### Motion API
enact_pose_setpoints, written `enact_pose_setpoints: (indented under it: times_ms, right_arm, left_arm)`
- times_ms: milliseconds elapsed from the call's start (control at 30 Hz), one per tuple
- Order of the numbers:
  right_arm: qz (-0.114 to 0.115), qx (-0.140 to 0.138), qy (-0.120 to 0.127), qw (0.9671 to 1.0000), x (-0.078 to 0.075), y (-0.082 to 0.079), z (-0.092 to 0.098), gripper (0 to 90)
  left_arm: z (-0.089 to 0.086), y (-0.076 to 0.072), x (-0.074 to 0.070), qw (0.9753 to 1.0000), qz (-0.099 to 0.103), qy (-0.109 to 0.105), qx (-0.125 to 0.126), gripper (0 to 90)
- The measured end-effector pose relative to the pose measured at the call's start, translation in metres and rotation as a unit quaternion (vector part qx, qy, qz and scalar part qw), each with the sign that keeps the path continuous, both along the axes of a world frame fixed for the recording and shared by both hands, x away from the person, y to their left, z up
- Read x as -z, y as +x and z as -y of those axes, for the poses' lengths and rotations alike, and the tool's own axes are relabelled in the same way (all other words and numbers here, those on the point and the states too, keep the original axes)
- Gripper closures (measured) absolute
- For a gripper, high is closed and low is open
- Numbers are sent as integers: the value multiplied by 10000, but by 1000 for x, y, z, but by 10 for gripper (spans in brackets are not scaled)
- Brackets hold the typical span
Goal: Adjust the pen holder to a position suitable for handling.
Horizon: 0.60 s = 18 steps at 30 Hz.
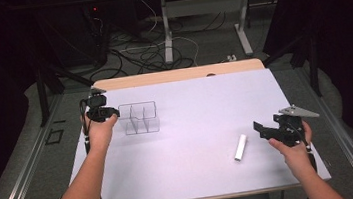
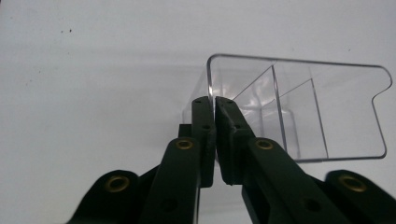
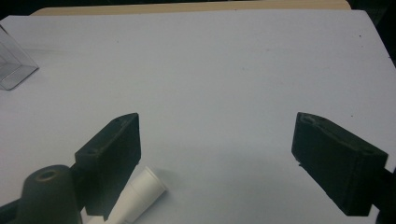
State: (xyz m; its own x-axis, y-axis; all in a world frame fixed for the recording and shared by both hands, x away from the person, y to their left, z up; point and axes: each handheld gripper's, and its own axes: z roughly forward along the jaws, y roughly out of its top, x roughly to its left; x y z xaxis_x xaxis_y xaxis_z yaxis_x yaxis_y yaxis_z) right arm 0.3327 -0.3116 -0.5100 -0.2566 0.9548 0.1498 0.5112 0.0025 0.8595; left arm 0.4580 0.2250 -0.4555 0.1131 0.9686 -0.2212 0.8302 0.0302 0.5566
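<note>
White counter: left claw clamped on clear divided tray wall, right claw spread wide above white tube, not yet picked or loaded

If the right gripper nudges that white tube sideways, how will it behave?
The white tube lies flat on the table; being round, it would probably roll. It looks small and light, so it may skid. The right gripper is open beside it.
</note>
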Motion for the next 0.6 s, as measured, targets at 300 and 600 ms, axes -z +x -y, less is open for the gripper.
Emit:
enact_pose_setpoints:
  times_ms: [300,600]
  right_arm:
    - [-28,19,23,10000,0,0,0,151]
    - [-8,-6,-23,10000,0,0,0,151]
  left_arm:
    - [-8,-2,-7,9991,399,-172,-26,799]
    - [-12,3,1,9996,277,-64,25,900]
